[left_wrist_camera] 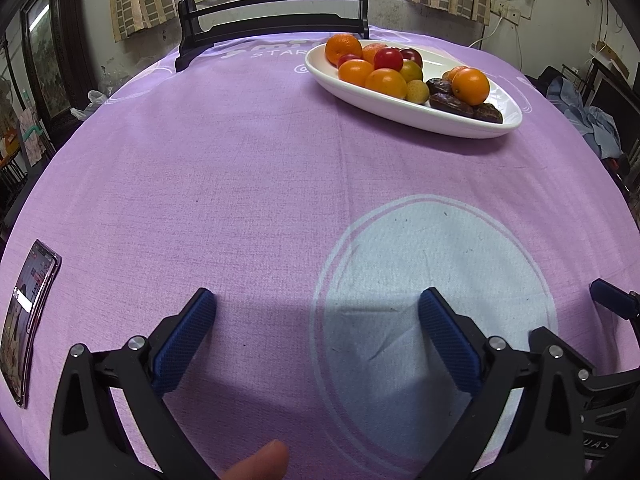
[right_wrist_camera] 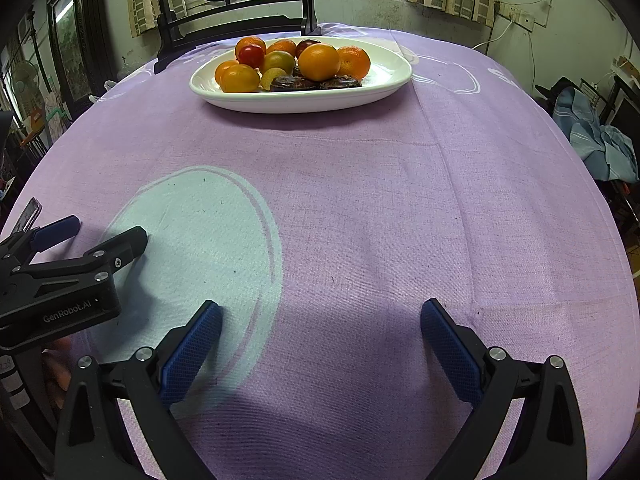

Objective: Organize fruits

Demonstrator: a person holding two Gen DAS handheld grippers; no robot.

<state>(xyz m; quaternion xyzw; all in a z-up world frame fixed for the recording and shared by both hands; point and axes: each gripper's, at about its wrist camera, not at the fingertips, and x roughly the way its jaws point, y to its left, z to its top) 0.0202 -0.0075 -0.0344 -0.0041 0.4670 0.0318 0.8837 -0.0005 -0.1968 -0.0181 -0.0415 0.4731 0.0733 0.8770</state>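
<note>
Both grippers hover low over the near edge, well apart from the fruit: the left gripper [left_wrist_camera: 316, 300] spread wide and empty, the right gripper [right_wrist_camera: 320, 312] likewise, probably idle or poised. At twelve o'clock from the right one, the fruits [right_wrist_camera: 288, 66] lie heaped on a white plate [right_wrist_camera: 384, 80], already gathered. Purple tablecloth [right_wrist_camera: 380, 208], phone [left_wrist_camera: 28, 320] at nine o'clock, dark chair [left_wrist_camera: 272, 12], curtained window.
</note>
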